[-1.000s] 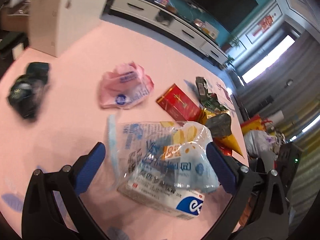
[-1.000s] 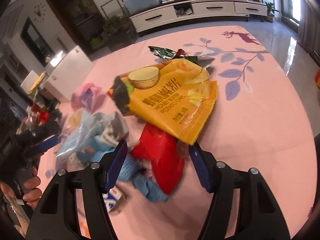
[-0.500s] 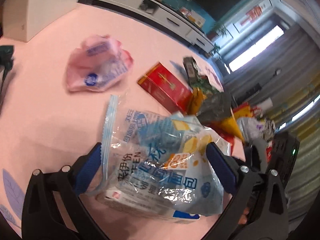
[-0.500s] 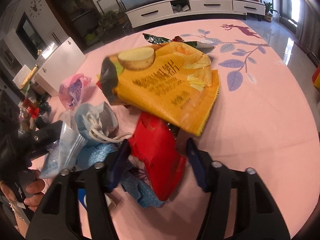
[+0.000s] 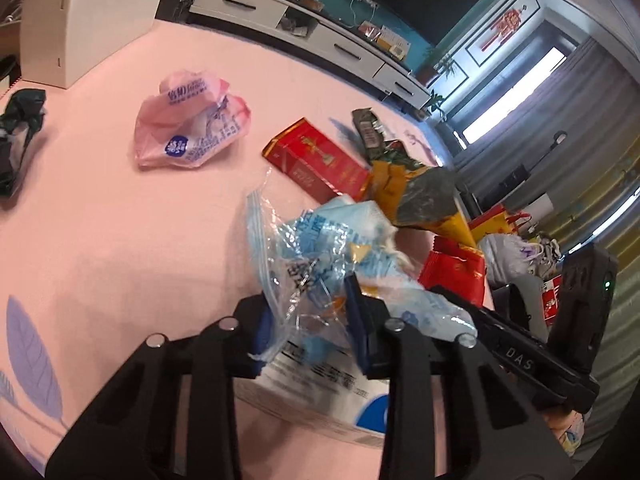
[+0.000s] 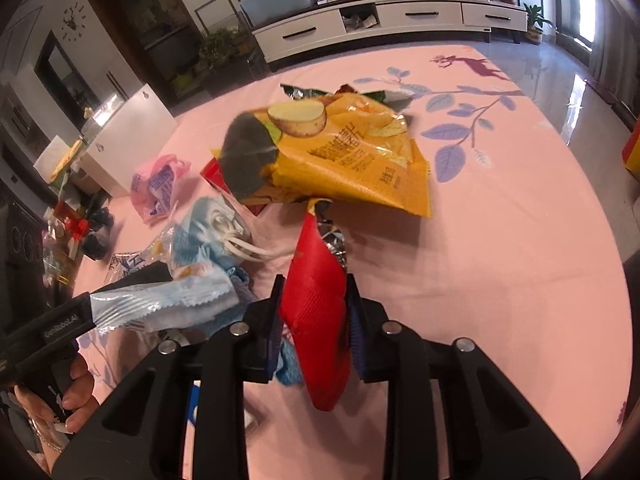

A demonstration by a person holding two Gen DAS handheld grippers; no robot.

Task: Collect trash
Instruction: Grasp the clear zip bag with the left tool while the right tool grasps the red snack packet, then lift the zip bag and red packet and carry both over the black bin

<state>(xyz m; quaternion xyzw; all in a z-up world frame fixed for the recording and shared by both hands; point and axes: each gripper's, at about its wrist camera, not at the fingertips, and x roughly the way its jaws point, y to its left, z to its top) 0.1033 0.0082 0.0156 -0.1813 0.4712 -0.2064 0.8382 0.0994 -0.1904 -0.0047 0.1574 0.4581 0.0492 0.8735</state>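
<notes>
My left gripper (image 5: 310,320) is shut on a clear zip bag (image 5: 312,256) stuffed with blue-printed wrappers and a face mask; the bag also shows in the right wrist view (image 6: 192,276). My right gripper (image 6: 314,320) is shut on a red snack wrapper (image 6: 318,320), which also shows in the left wrist view (image 5: 454,276). A yellow potato-chip bag (image 6: 340,160) lies just beyond it. A red carton (image 5: 316,160), a crumpled pink plastic bag (image 5: 192,124) and a white medicine box (image 5: 320,404) lie on the pink tablecloth (image 5: 120,240).
A white box (image 5: 76,16) stands at the table's far left edge, with dark crumpled trash (image 5: 20,120) near it. A green wrapper (image 5: 372,136) lies behind the carton. A white TV cabinet (image 6: 380,20) stands beyond the table.
Both grippers have closed: the left on the clear zip bag, the right on the red wrapper. The bag is bunched up between the left jaws.
</notes>
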